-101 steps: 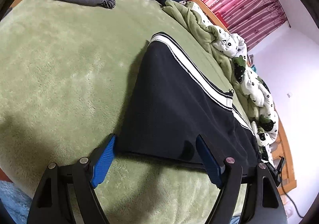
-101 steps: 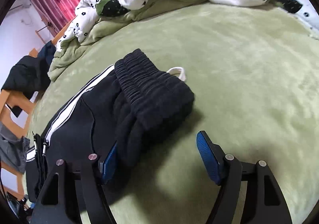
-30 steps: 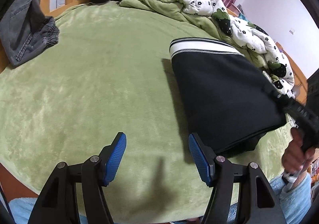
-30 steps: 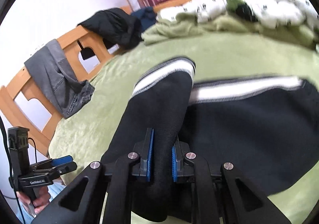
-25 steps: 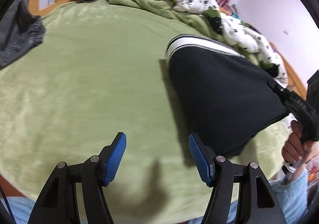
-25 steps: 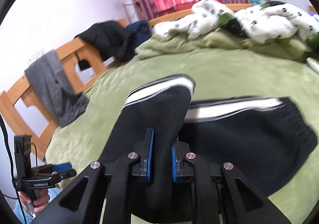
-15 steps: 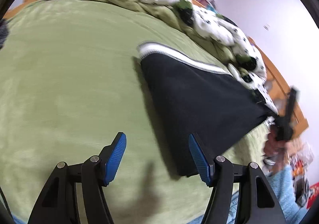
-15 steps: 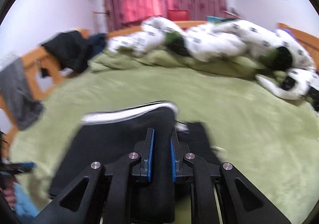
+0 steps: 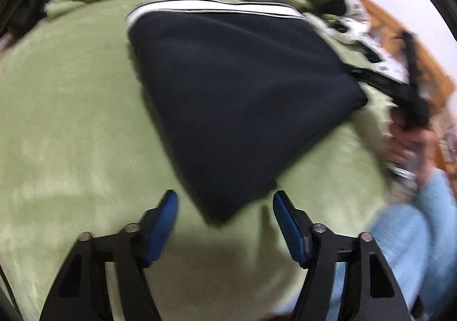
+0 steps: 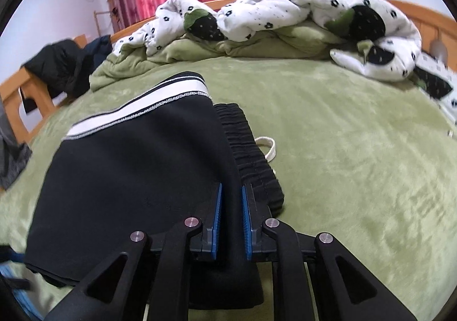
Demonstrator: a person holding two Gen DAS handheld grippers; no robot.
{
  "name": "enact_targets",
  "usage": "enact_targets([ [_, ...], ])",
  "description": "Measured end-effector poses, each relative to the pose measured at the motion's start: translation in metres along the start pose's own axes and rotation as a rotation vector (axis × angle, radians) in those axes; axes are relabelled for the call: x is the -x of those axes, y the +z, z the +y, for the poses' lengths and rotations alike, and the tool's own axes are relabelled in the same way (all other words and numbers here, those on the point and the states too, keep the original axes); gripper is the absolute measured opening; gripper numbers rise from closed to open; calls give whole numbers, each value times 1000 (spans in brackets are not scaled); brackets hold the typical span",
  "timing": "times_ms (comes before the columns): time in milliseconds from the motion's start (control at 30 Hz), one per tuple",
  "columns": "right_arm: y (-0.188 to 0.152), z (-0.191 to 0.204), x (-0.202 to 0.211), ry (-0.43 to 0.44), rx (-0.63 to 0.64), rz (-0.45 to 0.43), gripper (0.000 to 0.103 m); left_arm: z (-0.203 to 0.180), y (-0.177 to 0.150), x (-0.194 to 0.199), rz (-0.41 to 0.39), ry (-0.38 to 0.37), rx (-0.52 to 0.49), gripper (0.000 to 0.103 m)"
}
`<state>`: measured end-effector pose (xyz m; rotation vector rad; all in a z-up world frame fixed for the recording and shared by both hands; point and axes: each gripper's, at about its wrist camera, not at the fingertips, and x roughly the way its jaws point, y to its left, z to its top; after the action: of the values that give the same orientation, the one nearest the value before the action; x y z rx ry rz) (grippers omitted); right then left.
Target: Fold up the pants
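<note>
Pants (image 9: 237,98): black, white side stripe, folded, lying on green bed (image 9: 71,121). Right gripper (image 10: 230,223): fingers pinching the top layer's edge. Left gripper (image 9: 224,223): fingers closing, pants corner between them, untouched.

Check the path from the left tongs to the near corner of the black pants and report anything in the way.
Nothing visible blocks it. The left tongs are closing with only bare green blanket between them and the corner of the black pants just ahead. The right tongs are shut on the pants' far side.
</note>
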<state>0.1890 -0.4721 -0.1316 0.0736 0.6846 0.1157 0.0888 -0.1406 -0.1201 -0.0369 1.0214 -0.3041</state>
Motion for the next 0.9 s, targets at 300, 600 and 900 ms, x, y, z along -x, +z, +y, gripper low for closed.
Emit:
enact_targets([
  [300, -10, 2, 13, 11, -7, 56, 24, 23, -11, 10, -7, -105, 124, 37],
  [600, 43, 7, 6, 80, 46, 32, 80, 85, 12, 43, -160, -122, 272, 70],
  [900, 59, -5, -94, 208, -24, 318, 85, 101, 64, -52, -40, -276, 378, 68],
])
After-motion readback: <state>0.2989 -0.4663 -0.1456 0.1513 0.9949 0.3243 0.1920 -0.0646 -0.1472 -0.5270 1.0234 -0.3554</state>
